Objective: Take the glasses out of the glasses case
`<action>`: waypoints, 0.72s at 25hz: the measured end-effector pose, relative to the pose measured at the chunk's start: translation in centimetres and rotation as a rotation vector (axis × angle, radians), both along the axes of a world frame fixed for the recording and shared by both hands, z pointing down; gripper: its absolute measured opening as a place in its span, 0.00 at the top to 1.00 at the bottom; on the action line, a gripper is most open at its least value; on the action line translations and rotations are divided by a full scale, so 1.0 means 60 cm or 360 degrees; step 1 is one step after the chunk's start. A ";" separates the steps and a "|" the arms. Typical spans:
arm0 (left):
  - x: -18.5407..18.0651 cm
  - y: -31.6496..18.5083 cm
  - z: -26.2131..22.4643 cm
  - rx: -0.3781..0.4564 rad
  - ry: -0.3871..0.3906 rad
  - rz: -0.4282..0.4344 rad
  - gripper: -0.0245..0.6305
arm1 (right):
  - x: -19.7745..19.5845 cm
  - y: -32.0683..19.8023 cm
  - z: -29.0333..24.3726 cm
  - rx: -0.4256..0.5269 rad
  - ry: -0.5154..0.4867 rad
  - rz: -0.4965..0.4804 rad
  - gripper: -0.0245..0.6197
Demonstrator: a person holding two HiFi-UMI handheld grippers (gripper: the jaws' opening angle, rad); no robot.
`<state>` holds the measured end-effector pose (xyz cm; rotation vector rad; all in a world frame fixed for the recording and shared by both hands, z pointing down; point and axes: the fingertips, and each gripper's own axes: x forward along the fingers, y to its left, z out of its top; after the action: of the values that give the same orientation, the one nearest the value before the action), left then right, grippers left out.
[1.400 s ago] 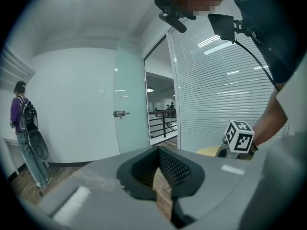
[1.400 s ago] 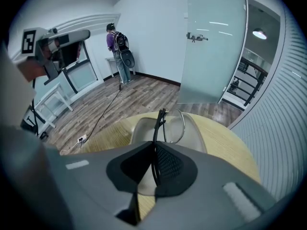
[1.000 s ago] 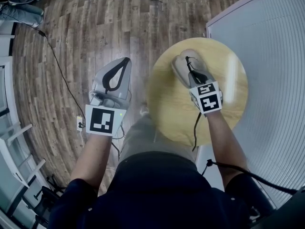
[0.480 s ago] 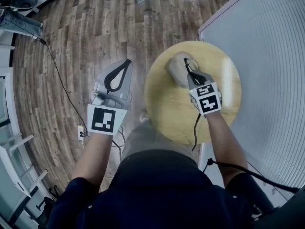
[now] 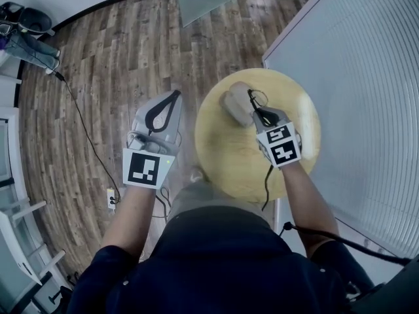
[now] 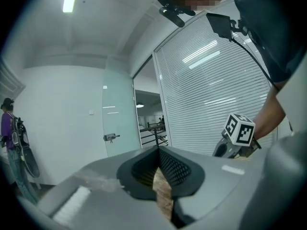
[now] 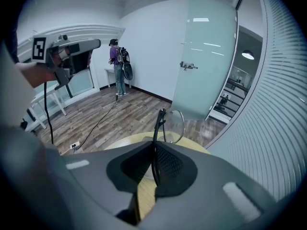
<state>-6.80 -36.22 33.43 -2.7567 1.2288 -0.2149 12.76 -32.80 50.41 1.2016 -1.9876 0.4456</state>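
A beige glasses case (image 5: pixel 232 103) lies on the round wooden table (image 5: pixel 288 97), at its far left part. My right gripper (image 5: pixel 256 112) hovers just right of the case, shut on black-framed glasses (image 5: pixel 255 99). In the right gripper view the thin black frame runs between the closed jaws of the right gripper (image 7: pixel 154 150), and a clear lens of the glasses (image 7: pixel 173 126) sticks up beyond them. My left gripper (image 5: pixel 171 98) hangs over the wooden floor left of the table. Seen from its own camera, the left gripper (image 6: pixel 158 153) is shut with nothing in it.
A white slatted partition (image 5: pixel 366 97) runs along the table's right side. A black cable (image 5: pixel 85 110) and a floor socket (image 5: pixel 110 198) lie at the left, beside white furniture (image 5: pixel 13 208). A person with a backpack (image 7: pixel 118 56) stands far off near a frosted glass door (image 7: pixel 206 56).
The right gripper, still shut on the glasses, has shifted from over the case to its right side. The head view has tilted, so the table sits a little lower and left. The left gripper stays put.
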 end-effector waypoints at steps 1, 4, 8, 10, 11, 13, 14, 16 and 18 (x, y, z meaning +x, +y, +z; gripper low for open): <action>0.000 0.004 -0.007 0.0013 -0.0001 0.0000 0.95 | 0.002 0.003 -0.008 0.0014 0.0000 0.0003 0.92; 0.002 0.020 -0.024 0.0040 0.0010 -0.0005 0.95 | 0.007 0.016 -0.027 0.0062 -0.0001 0.0017 0.92; 0.019 0.045 -0.051 0.0086 0.0022 0.0025 0.95 | 0.013 0.041 -0.058 0.0114 0.0006 0.0035 0.92; 0.029 0.057 -0.063 0.0114 0.0027 0.0053 0.95 | 0.016 0.052 -0.072 0.0149 0.0007 0.0043 0.92; 0.031 0.063 -0.068 0.0116 0.0035 0.0063 0.95 | 0.017 0.058 -0.080 0.0165 0.0005 0.0048 0.92; 0.031 0.075 -0.082 0.0109 0.0069 0.0078 0.95 | 0.018 0.069 -0.097 0.0193 -0.0001 0.0059 0.92; 0.030 0.082 -0.092 0.0110 0.0090 0.0085 0.95 | 0.019 0.074 -0.107 0.0207 -0.0004 0.0066 0.92; 0.028 0.093 -0.117 0.0127 0.0123 0.0092 0.95 | 0.021 0.083 -0.130 0.0241 -0.0007 0.0083 0.92; 0.028 0.101 -0.136 0.0161 0.0120 0.0108 0.95 | 0.023 0.089 -0.152 0.0284 -0.0002 0.0099 0.92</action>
<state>-5.11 -30.15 25.26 -2.7362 1.1278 -0.0418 14.14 -27.47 41.32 1.3759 -2.0297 0.3045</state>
